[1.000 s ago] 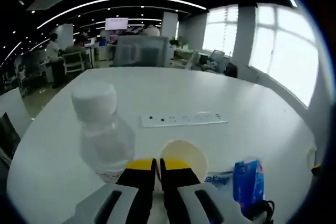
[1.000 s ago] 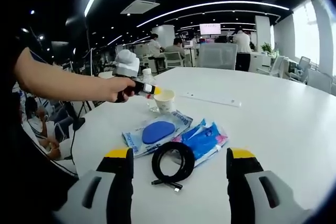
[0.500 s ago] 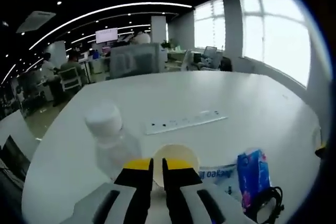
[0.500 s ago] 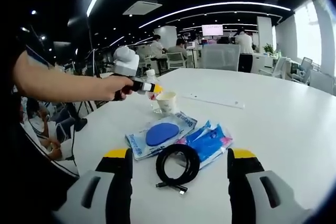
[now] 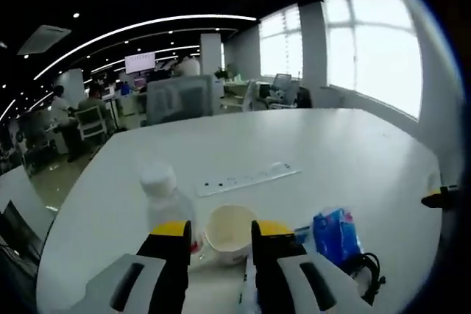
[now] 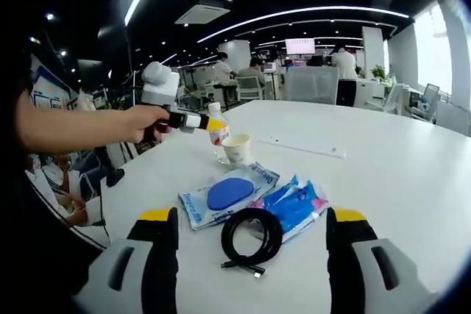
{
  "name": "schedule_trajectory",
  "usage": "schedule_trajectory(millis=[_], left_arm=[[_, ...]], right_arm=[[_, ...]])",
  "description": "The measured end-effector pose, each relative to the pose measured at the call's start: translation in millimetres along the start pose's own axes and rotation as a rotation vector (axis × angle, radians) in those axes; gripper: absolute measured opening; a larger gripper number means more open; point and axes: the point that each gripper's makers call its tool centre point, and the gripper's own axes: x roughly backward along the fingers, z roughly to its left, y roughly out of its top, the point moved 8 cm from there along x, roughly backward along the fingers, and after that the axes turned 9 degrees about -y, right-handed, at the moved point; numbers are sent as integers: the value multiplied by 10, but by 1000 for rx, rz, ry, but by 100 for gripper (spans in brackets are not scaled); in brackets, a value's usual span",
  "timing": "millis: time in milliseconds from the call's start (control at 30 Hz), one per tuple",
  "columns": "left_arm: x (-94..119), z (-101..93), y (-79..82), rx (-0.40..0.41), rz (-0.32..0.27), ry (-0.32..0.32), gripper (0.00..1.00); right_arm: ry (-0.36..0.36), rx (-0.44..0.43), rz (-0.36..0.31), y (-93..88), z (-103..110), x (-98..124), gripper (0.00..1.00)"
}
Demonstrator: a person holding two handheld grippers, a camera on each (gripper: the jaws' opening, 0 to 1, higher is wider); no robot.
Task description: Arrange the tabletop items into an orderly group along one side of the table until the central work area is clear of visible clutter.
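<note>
Paper cup [image 5: 229, 234] sits at 6 o'clock between the left gripper [image 5: 221, 237]'s spread jaws, bottle [image 5: 165, 200] at 8. Light, crushable; grip low on the wall. Right gripper [image 6: 250, 220]: jaws wide apart, cable [image 6: 252, 234] between them, cup at 12, near the table [image 6: 383, 174] edge.

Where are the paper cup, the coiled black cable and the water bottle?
paper cup [image 5: 229, 232], left gripper view, on its inner wall.
coiled black cable [image 6: 252, 233], right gripper view, on the loop's left side.
water bottle [image 5: 163, 198], left gripper view, on its clear shoulder.
</note>
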Motion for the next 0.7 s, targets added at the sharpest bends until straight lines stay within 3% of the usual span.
schedule_trajectory(millis=[200,533,700], left_arm=[[220,-134,18,-16,-9,-23,44],[557,-330,-170,-25,-9,-55,62],[660,-401,-266,-18,-12,-101,73]], right_arm=[[4,-1,-2,20,-25,-21,85],[-1,2,3,-4,-152,-69,91],[-5,7,22,-55,-174,-86,91]])
